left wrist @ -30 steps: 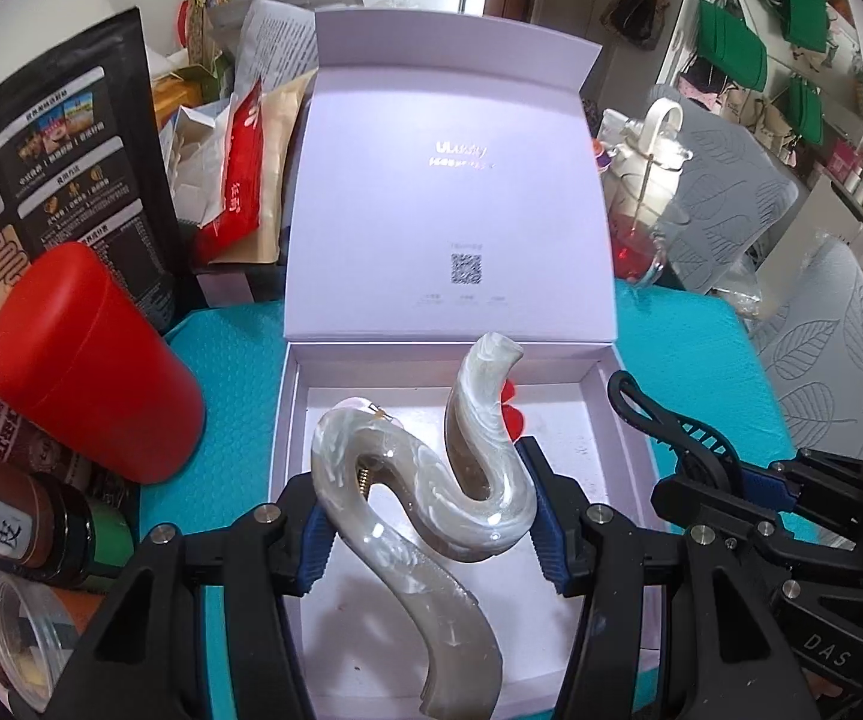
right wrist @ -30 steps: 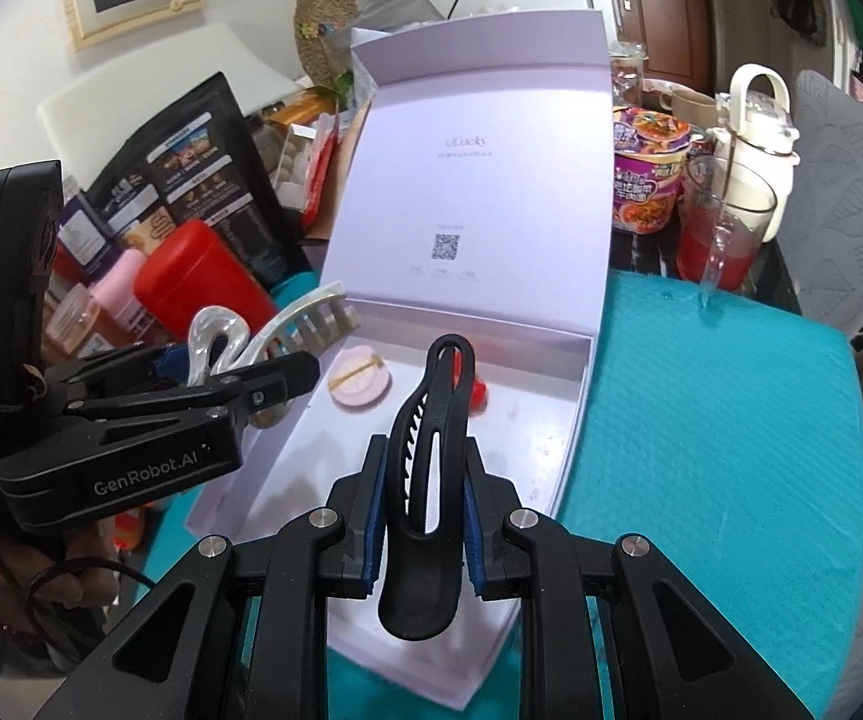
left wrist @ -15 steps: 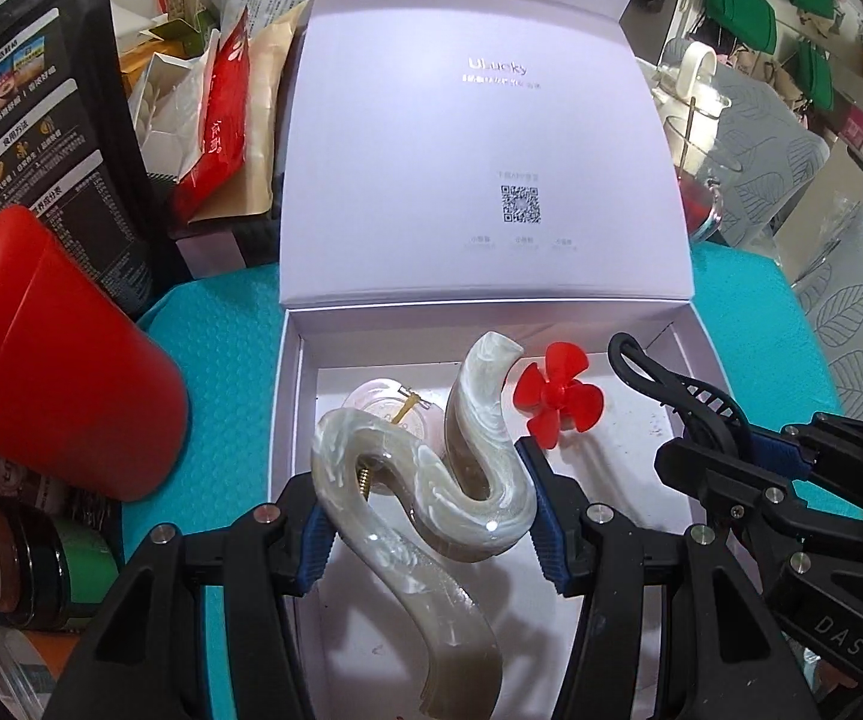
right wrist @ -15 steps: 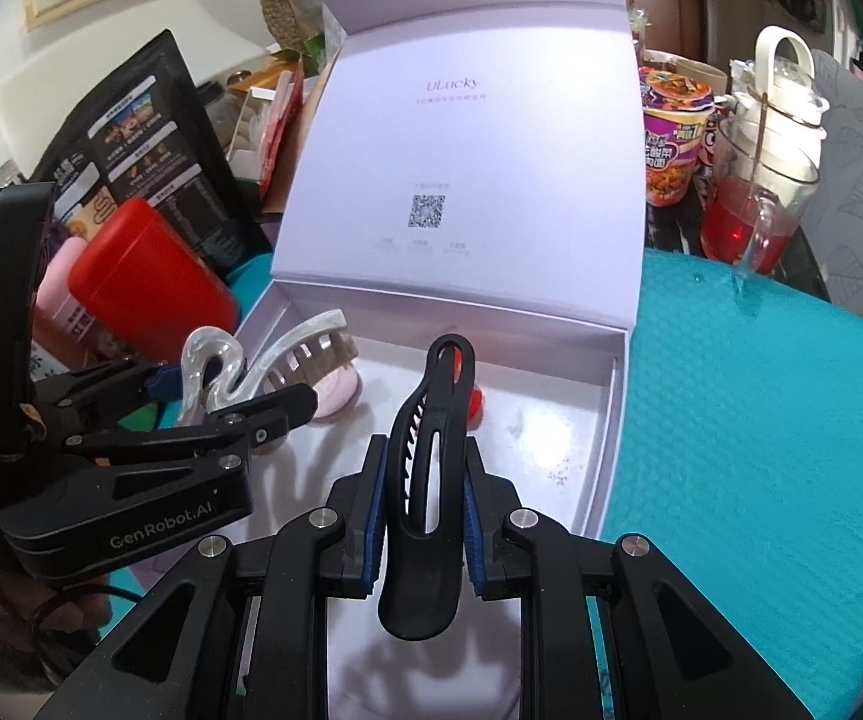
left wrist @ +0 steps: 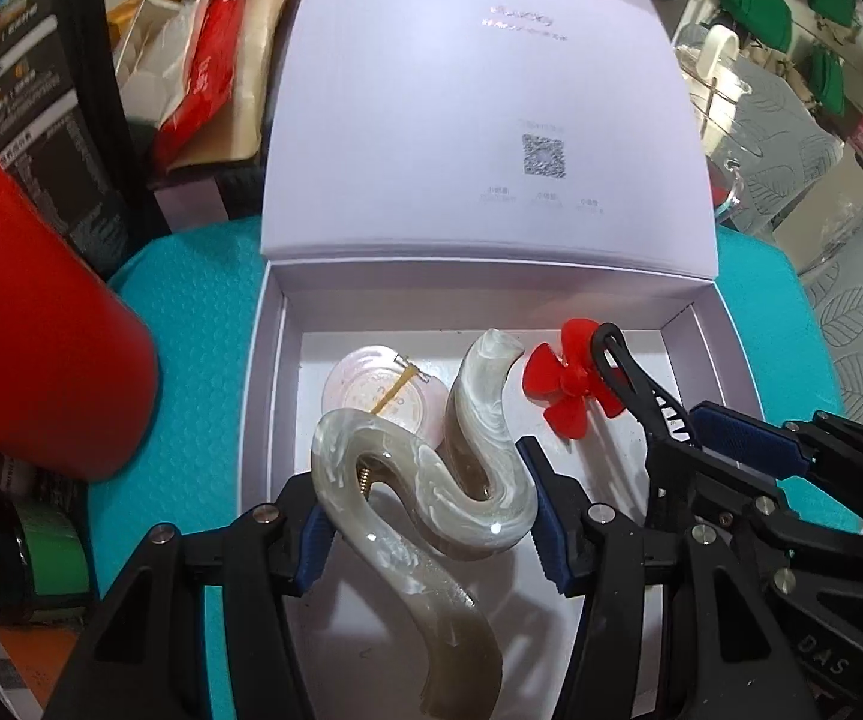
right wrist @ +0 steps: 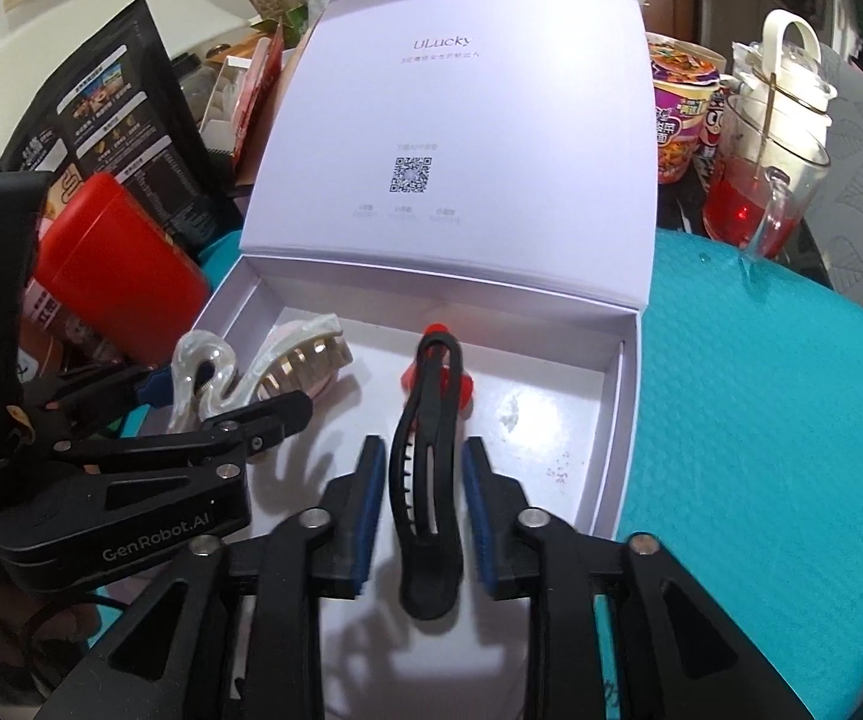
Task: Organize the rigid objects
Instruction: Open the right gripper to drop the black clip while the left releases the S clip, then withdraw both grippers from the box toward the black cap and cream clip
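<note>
Over the open lilac box [right wrist: 626, 396] on our teal worktop [right wrist: 761, 420], our left gripper [left wrist: 425, 525] stays out of it, jaws clenched on the pearly claw clip [left wrist: 431, 498]. Our right gripper [right wrist: 422, 498] jaws are opening; the black hair clip [right wrist: 428, 468] stands between them, pads apart from it, beside a red propeller [left wrist: 569, 384].

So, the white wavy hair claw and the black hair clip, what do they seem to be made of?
White hair claw: likely acetate or similar hard plastic, glossy, with pearly swirls and bright highlights; a brass-coloured spring shows at its hinge. Black hair clip: probably moulded plastic, smooth and slightly shiny, with moulded teeth and a slot.
</note>
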